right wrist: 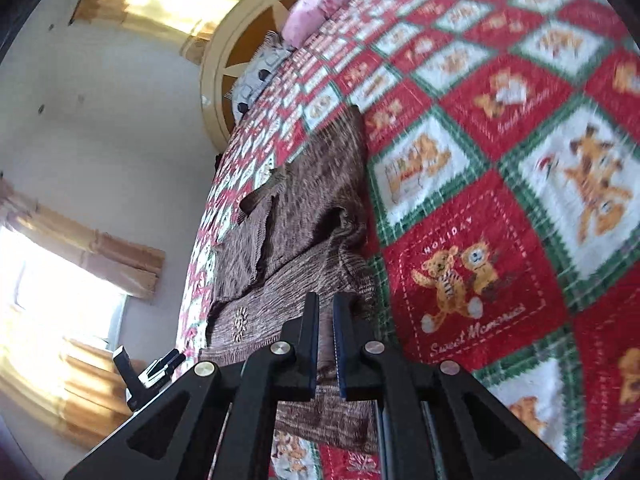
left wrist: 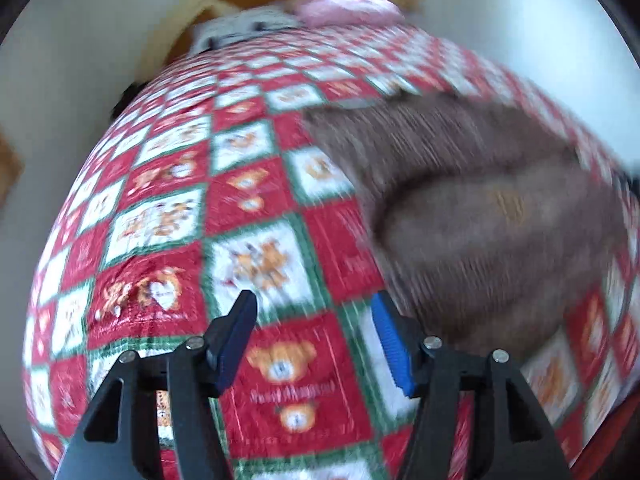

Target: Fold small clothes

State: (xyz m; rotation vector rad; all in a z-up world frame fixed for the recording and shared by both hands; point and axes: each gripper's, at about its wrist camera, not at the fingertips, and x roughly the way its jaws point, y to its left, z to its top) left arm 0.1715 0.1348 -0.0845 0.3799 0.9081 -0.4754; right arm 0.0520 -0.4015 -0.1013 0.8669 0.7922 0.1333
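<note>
A small brown knitted garment (left wrist: 480,208) lies on a red, white and green teddy-bear quilt (left wrist: 168,216). In the left wrist view it is blurred and lies ahead to the right. My left gripper (left wrist: 316,312) is open and empty above the quilt, its right finger near the garment's edge. In the right wrist view the garment (right wrist: 296,216) lies rumpled and partly folded along the quilt (right wrist: 500,200). My right gripper (right wrist: 326,316) has its jaws nearly closed, pinching the garment's near edge.
A pink pillow (right wrist: 324,0) and a patterned pillow (right wrist: 260,72) lie at the head of the bed by a cream headboard (right wrist: 216,56). White walls and curtained windows (right wrist: 56,272) surround the bed. The left gripper's body (right wrist: 148,376) shows past the bed edge.
</note>
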